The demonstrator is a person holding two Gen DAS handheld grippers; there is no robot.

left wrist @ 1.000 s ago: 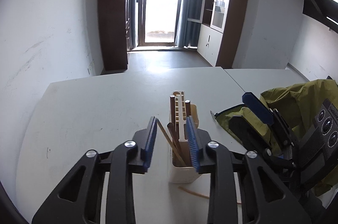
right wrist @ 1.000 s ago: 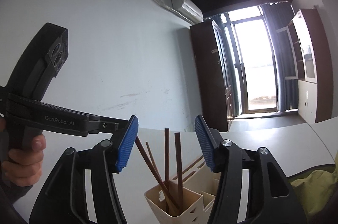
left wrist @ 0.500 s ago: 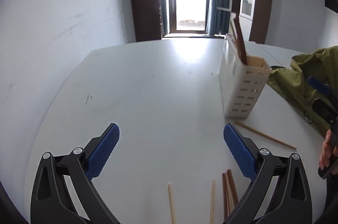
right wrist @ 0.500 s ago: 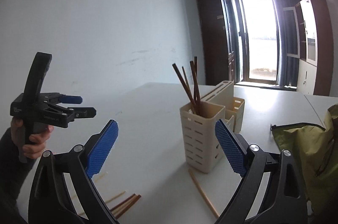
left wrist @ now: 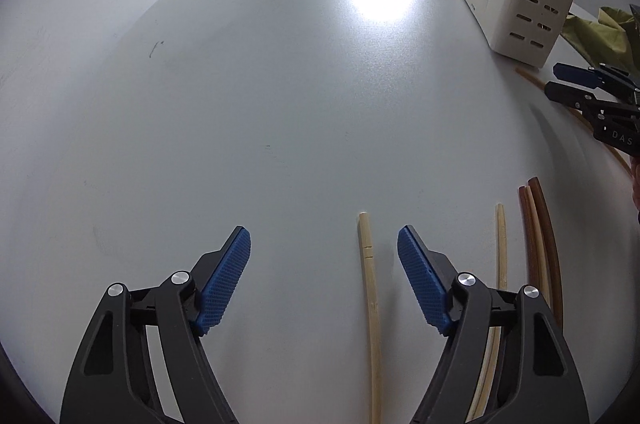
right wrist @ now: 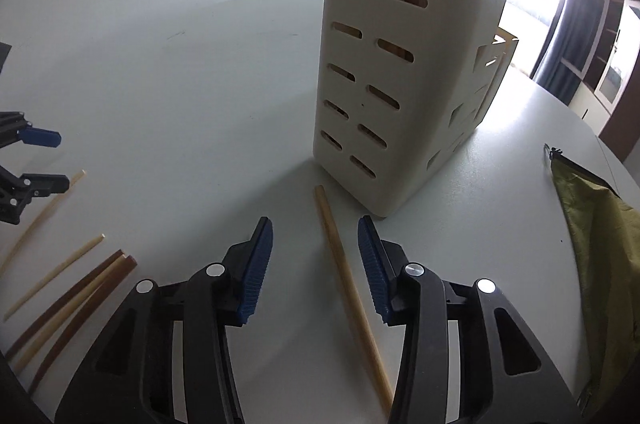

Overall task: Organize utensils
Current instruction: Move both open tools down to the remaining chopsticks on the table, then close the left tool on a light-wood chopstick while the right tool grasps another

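Low over the white tabletop (left wrist: 280,84), both grippers point down at loose chopsticks; left gripper (left wrist: 324,274) has jaws apart w/ a pale chopstick (left wrist: 370,296) lying flat between them, nearer the right pad, not pressed; jaws have just been closing. Right gripper (right wrist: 315,264) also has jaws apart, just been closing, around a tan chopstick (right wrist: 346,276) lying by the cream utensil holder (right wrist: 400,64), untouched. More chopsticks, incl. a brown cluster (left wrist: 538,236), lie right of the left gripper; olive bag (right wrist: 600,244) sits at the far right.
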